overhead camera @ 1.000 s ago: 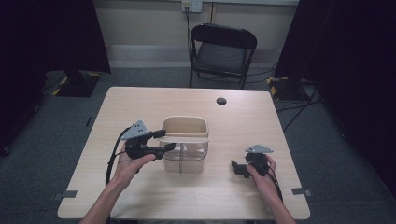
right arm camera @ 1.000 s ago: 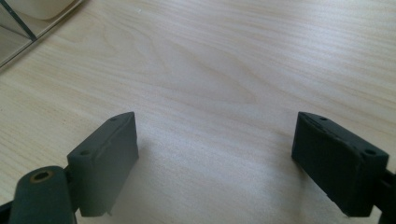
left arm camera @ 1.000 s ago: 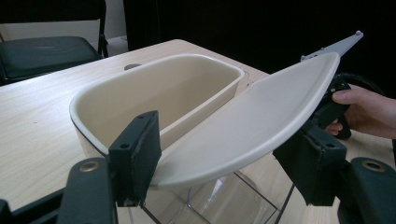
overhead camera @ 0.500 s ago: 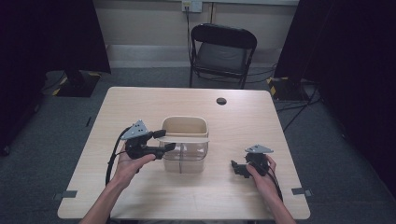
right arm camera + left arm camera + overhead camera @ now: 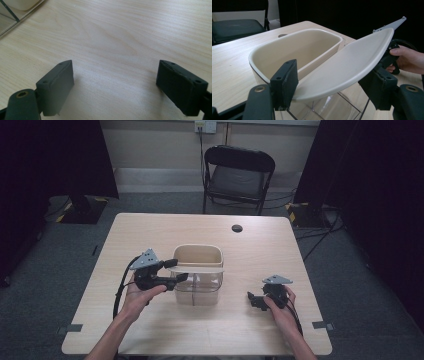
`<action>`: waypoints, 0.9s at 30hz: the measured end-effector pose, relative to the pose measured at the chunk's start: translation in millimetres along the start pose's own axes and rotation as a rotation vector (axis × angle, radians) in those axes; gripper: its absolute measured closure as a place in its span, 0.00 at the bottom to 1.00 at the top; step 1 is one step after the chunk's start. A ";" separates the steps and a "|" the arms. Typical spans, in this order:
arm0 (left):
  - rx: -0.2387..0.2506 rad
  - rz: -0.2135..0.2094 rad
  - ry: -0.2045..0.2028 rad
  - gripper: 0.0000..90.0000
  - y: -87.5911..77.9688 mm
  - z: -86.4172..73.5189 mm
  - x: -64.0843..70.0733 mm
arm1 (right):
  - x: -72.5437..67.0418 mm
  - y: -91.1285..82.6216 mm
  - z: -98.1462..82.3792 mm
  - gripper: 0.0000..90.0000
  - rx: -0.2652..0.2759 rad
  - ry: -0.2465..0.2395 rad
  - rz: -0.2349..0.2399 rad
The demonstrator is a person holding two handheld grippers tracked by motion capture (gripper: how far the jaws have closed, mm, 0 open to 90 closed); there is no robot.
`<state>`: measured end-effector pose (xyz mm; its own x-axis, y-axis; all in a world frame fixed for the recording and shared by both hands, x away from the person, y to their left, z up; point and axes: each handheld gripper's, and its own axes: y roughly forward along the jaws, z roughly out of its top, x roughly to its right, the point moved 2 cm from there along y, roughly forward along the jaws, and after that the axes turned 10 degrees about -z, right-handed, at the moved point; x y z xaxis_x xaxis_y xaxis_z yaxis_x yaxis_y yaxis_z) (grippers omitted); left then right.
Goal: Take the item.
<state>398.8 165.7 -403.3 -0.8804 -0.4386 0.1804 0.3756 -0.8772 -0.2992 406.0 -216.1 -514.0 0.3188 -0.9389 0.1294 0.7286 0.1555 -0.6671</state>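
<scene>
A clear plastic container [image 5: 199,287] with a beige top rim [image 5: 197,251] stands mid-table. Its beige lid flap [image 5: 347,65] is tilted across the opening, and my left gripper [image 5: 330,87] is shut on it, one pad at each edge. From above, the left gripper [image 5: 176,270] reaches in from the container's left side, where the flap [image 5: 200,268] crosses the rim. My right gripper [image 5: 254,301] rests low on the table to the right of the container, apart from it. In its own view the right gripper [image 5: 115,85] is open over bare wood.
A small black round disc [image 5: 237,228] lies on the table [image 5: 150,230] behind the container. A black folding chair [image 5: 239,175] stands beyond the far edge. Cables trail from both grippers toward the near edge.
</scene>
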 end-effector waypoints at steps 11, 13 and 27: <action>-0.002 0.000 -0.004 0.36 0.3 0.0 0.5 | 0.0 0.0 0.0 0.15 0.000 0.000 0.000; -0.002 0.000 -0.005 0.36 0.3 0.0 0.5 | 0.0 0.0 0.0 0.15 0.000 0.000 0.000; 0.000 -0.005 -0.007 0.35 0.6 0.3 0.2 | 0.0 0.0 0.0 0.15 0.000 0.000 0.000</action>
<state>398.9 165.0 -403.2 -0.8800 -0.4357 0.1888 0.3714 -0.8793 -0.2981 406.0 -216.1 -514.0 0.3190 -0.9389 0.1292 0.7285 0.1557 -0.6671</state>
